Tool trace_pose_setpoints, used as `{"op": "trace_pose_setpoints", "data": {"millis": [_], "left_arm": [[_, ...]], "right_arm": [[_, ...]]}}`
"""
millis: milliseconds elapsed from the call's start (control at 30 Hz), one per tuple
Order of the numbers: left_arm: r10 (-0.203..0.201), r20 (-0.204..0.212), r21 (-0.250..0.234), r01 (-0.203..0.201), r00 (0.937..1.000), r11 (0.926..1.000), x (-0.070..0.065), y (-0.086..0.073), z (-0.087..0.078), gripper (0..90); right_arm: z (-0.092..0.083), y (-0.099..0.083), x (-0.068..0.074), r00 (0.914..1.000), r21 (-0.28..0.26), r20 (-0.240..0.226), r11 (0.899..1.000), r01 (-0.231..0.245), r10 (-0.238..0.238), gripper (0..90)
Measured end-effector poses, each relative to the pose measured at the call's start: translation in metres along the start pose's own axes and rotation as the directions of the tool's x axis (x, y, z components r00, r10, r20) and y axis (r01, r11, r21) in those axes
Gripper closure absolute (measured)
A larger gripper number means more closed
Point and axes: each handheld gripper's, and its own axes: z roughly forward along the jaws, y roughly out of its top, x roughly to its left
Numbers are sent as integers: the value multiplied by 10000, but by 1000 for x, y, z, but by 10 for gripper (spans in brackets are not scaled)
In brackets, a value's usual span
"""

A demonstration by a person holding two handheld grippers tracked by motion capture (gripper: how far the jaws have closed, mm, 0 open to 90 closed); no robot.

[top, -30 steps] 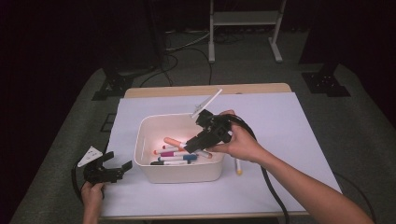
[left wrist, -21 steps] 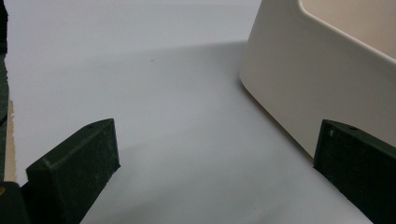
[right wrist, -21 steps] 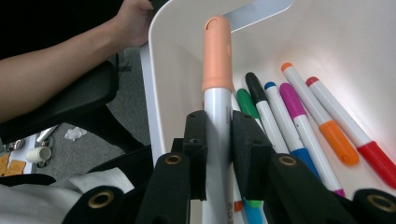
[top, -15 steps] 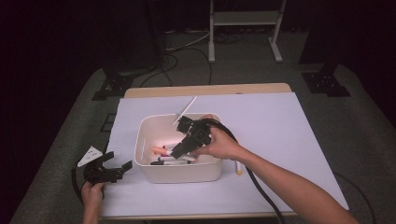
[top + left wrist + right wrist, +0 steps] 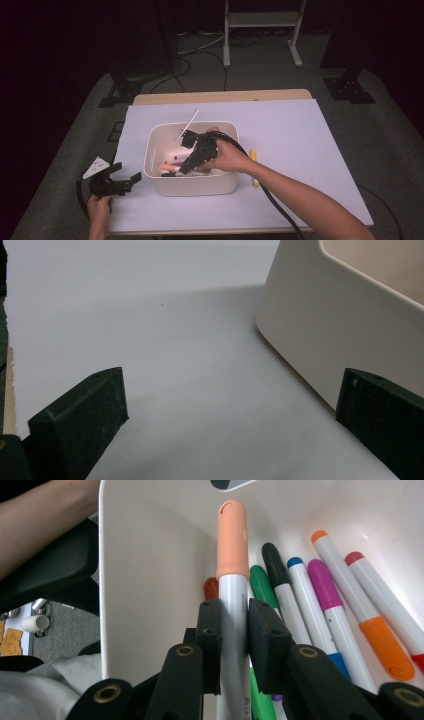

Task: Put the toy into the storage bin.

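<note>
A cream bin (image 5: 190, 186) stands on the white sheet and holds several markers (image 5: 325, 595) with green, black, blue, magenta, orange and red caps. My right gripper (image 5: 182, 169) reaches down inside the bin, near its left wall. It is shut on a white marker with a peach cap (image 5: 232, 540), which points toward the bin's corner (image 5: 150, 555). My left gripper (image 5: 126, 181) rests at the table's front left, open and holding nothing. Its jaws stand wide apart beside the bin's outer wall (image 5: 340, 335).
A yellow marker (image 5: 254, 165) lies on the white sheet (image 5: 310, 130) just right of the bin. The right gripper's black cable (image 5: 270, 200) runs along the forearm to the front edge. A wooden table edge (image 5: 220, 96) shows at the back.
My right gripper has moved left and down into the bin, still shut on the peach-capped marker. The left gripper has stayed where it was.
</note>
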Motion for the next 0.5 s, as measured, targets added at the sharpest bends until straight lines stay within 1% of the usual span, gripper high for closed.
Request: {"op": "trace_pose_setpoints", "data": {"millis": [167,200,267,333,400,500], "left_arm": [[20,8,-13,-20,10000,10000,0,0,0,0],[12,8,-22,-12,10000,10000,0,0,0,0],[-6,11,-6,6,10000,10000,0,0,0,0],[4,12,19,-4,10000,10000,0,0,0,0],[10,18,21,-10,10000,10000,0,0,0,0],[14,9,21,-14,10000,10000,0,0,0,0]], "right_arm": [[6,1,1,10000,243,16,9997,1,-2,752],[7,1,0,10000,339,6,9994,-17,17,737],[8,2,2,9998,474,141,9988,123,-130,689],[7,2,3,9995,445,255,9989,171,-183,662],[3,1,4,9995,343,263,9993,177,-186,641],[-7,-1,4,9994,89,327,9999,74,-77,615]]}}
